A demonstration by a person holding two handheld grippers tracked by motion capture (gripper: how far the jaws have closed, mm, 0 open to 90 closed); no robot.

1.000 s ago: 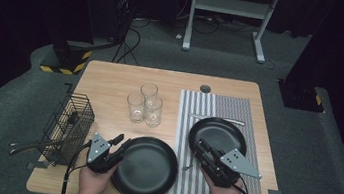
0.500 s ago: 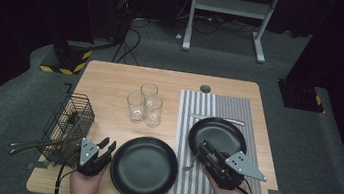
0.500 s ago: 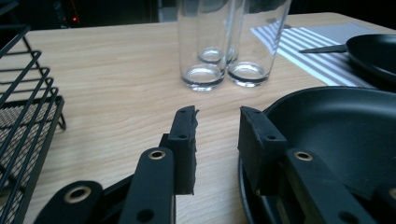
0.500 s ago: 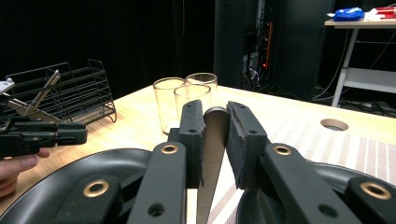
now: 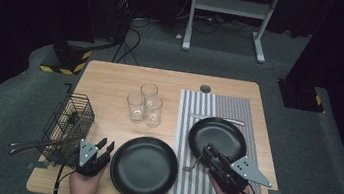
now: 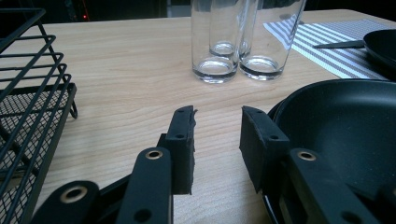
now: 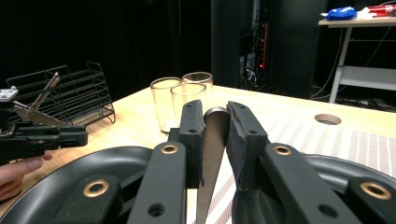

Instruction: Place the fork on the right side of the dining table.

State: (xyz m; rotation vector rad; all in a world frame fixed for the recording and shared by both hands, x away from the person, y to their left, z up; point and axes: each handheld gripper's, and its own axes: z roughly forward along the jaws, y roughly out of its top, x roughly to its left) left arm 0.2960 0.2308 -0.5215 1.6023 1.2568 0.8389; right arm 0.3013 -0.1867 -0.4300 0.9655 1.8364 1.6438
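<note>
A large black plate (image 5: 143,168) lies at the table's front centre. My left gripper (image 5: 106,145) rests just left of its rim, open. Its jaws have just been opening a little, and in the left gripper view (image 6: 217,112) only bare wood shows between them, with the plate (image 6: 341,121) beside the right jaw. My right gripper (image 5: 206,150) hovers at the near edge of a smaller black plate (image 5: 218,136) on the striped mat (image 5: 224,106). It is shut on a piece of metal cutlery (image 7: 212,140), whose rounded handle end sticks up between the jaws (image 7: 215,116).
Three empty glasses (image 5: 145,104) stand together mid-table. A black wire rack (image 5: 68,118) with cutlery in it sits at the left edge. A knife (image 5: 217,118) lies behind the smaller plate. A round hole (image 5: 205,88) is in the table's far side.
My left gripper has drawn back to the left off the large plate's rim and sunk towards the table. The right gripper has kept still with the cutlery.
</note>
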